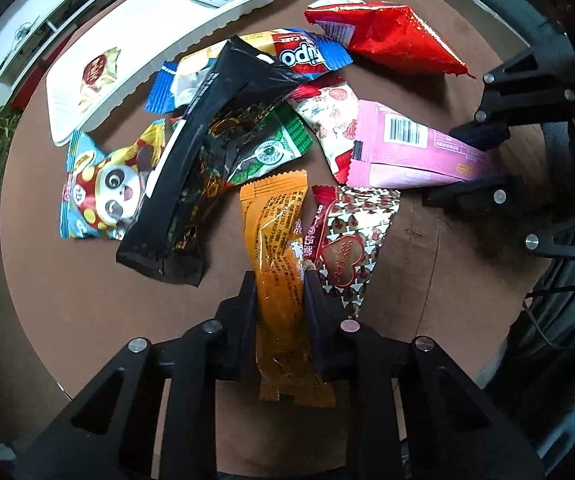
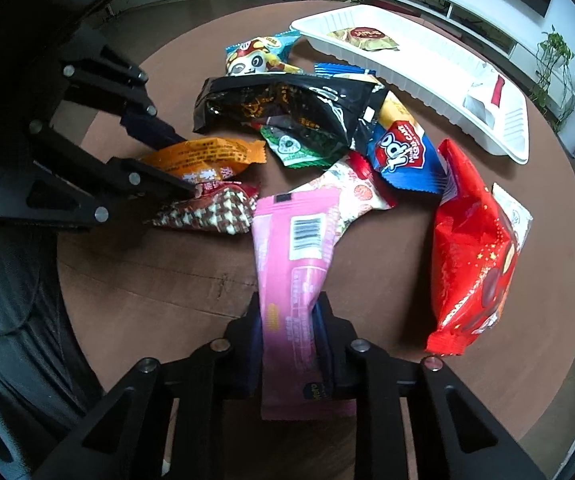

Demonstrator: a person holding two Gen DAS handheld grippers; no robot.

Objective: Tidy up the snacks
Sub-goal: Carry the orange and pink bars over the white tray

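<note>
A pile of snack packets lies on a round brown table point(image 1: 87, 300). My left gripper point(image 1: 279, 280) is shut on an orange packet point(image 1: 275, 240), gripping it across its width near the lower end. The right wrist view shows that left gripper point(image 2: 187, 164) at the left, pinching the orange packet point(image 2: 203, 156). My right gripper point(image 2: 287, 300) is shut on a long pink packet point(image 2: 295, 248) with a barcode. It enters the left wrist view as the right gripper point(image 1: 443, 164) holding the pink packet point(image 1: 415, 148). A white tray point(image 1: 159, 36) at the far side holds two packets.
Around the held packets lie a black bag point(image 1: 191, 160), a panda packet point(image 1: 99, 188), a blue packet point(image 1: 307, 56), a red bag point(image 1: 391, 36), a green packet point(image 1: 271, 148) and a heart-patterned packet point(image 1: 347, 240) touching the orange one. A white shelf and plants stand beyond the table.
</note>
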